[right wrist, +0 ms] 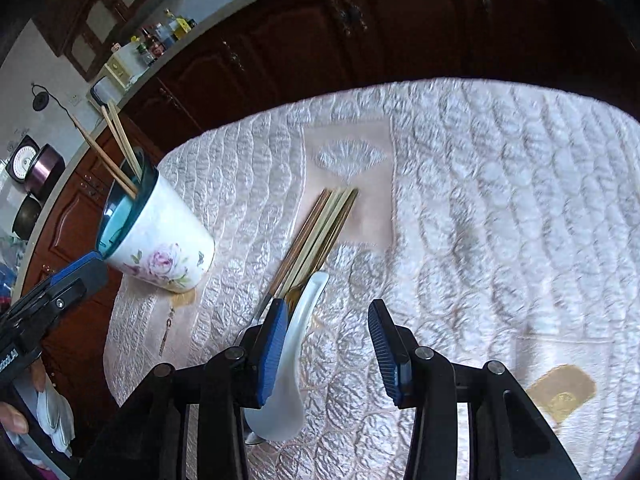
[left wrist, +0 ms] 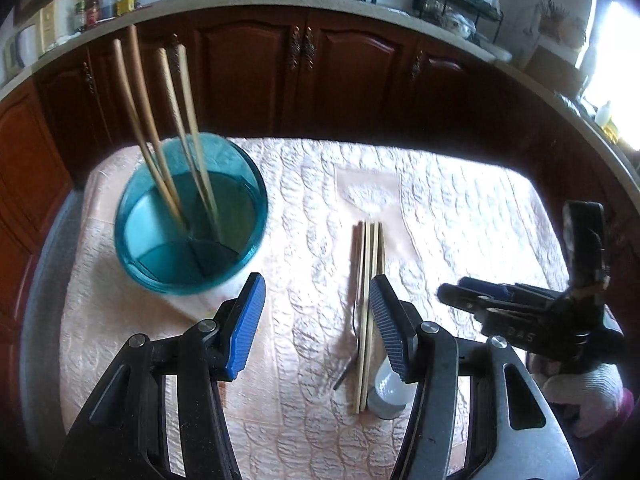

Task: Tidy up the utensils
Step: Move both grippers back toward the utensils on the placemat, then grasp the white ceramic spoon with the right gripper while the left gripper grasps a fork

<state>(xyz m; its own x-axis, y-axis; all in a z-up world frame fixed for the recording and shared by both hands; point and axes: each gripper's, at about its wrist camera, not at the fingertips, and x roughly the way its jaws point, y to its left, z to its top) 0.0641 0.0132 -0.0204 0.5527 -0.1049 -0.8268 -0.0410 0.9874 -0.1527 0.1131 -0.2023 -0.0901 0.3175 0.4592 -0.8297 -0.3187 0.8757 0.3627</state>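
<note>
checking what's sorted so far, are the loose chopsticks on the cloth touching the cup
Apart. The left wrist view shows bare cloth between the loose chopsticks and the cup; the right wrist view shows the same gap.

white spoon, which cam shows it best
The right wrist view: the white spoon shows whole, handle to bowl, lying beside the chopsticks and between the right gripper fingers. In the left wrist view only its bowl end peeks out behind a gripper finger.

I note daylight glare from a window at right, washed-out cloth, slight motion blur, heavy fisheye bending, dark corners.
</note>
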